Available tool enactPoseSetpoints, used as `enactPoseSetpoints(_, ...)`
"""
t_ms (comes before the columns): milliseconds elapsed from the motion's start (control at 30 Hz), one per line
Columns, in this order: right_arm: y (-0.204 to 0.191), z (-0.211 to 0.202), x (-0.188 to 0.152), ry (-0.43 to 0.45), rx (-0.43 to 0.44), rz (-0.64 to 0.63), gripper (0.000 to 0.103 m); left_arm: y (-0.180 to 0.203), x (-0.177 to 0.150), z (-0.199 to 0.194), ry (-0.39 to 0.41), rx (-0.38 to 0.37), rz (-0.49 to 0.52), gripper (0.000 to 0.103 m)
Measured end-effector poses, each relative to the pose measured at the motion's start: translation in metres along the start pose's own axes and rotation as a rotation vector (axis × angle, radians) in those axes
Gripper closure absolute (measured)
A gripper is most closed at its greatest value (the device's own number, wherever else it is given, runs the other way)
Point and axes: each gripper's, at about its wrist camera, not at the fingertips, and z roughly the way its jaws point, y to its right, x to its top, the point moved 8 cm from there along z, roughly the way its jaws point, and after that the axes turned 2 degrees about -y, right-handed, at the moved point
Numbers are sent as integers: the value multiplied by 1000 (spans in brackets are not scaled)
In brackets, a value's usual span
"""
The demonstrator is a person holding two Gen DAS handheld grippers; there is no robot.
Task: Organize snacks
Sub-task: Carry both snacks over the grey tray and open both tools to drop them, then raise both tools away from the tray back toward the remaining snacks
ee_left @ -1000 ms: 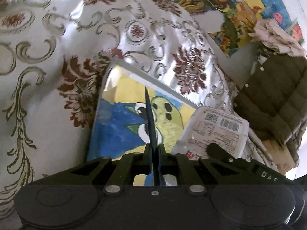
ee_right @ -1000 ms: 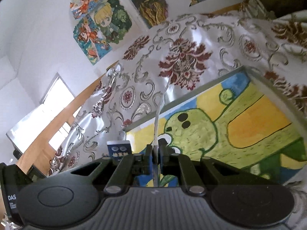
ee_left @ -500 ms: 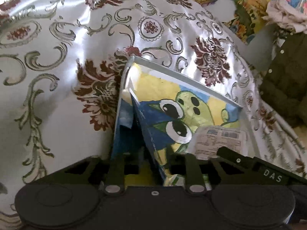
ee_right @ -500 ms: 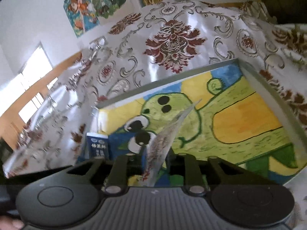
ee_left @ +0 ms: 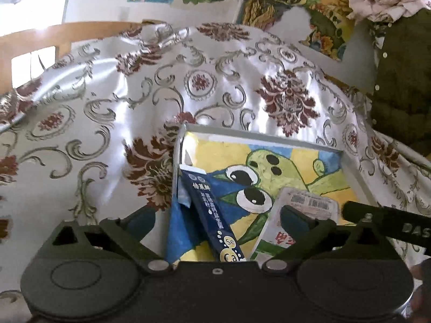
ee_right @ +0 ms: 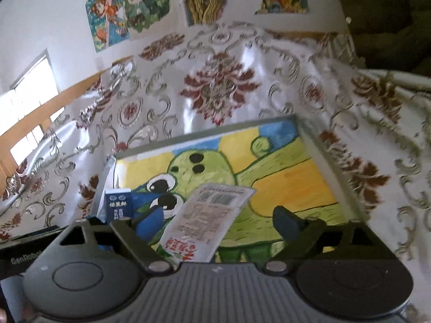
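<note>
Both grippers' jaws opening, unloaded

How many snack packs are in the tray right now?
2. The dark blue packet leans against the tray at its left wall; the white packet lies to its right on the painted floor. The tongs' bodies could hide more nearer the camera.

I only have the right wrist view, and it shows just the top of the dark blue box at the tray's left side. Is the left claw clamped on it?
Observer: No. The left claw is opening, and the dark blue box lies loose between its fingers with no pad on it.
Operator: How does the box lie?
Observer: Inside the tray, lengthwise, with its far end by the left wall.
Operator: Anything beyond the table on the right?
Observer: A crumpled pale cloth on top of a dark green jacket.
</note>
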Motion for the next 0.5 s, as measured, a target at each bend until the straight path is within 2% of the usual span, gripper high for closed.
enactPoseSetpoints(67, 3, -17, 2, 31, -7, -2, 0, 0, 1, -13, 21, 8, -1, 1)
enactPoseSetpoints(200, 7, -53, 7, 91, -38, -30, 0, -1, 2, -39, 50, 42, 3, 1)
enactPoseSetpoints(333, 7, -99, 6, 188, -48, -52, 0, 0, 2, -71, 82, 80, 50, 1)
enactPoseSetpoints(500, 5, -138, -19, 185, -46, -120, 0, 3, -8, -113, 115, 90, 115, 1)
